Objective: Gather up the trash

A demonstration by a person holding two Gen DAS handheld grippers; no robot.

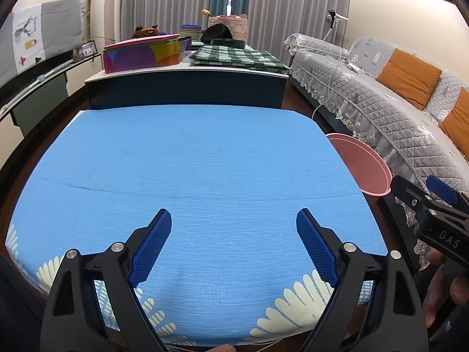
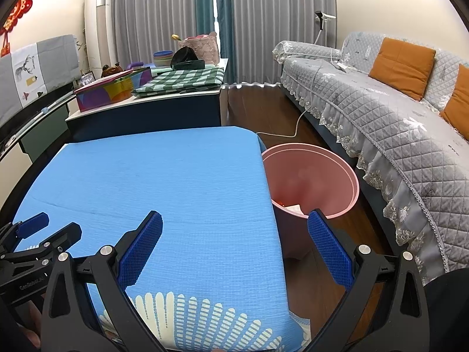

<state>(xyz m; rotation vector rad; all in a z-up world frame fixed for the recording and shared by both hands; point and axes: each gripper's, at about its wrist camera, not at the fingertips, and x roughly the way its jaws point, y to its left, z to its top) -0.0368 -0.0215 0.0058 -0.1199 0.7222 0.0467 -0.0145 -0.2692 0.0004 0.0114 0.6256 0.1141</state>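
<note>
The worktop [image 1: 205, 161] under its blue cloth takes up most of both views, and I see no trash on it — bare fabric from the far edge down to the white flower print near me. I judge the collecting is done or nearly so, at least for this surface; I can't see the floor on the left side or anything behind me.

The pink bin [image 2: 310, 176] stands on the wooden floor just beside the worktop's right edge, between it and the grey sofa [image 2: 395, 135]. Inside it, low at the near wall, I make out some trash [image 2: 293, 206] — a white scrap and something reddish, too small to name.

My left claw [image 1: 234, 220] hovers over the near part of the cloth, jaws spread wide, nothing between them. My right claw [image 2: 235, 223] sits over the worktop's right edge, also wide and empty, its right finger in line with the bin rim.

What's left, by my guess: check for strays — otherwise finish.
</note>
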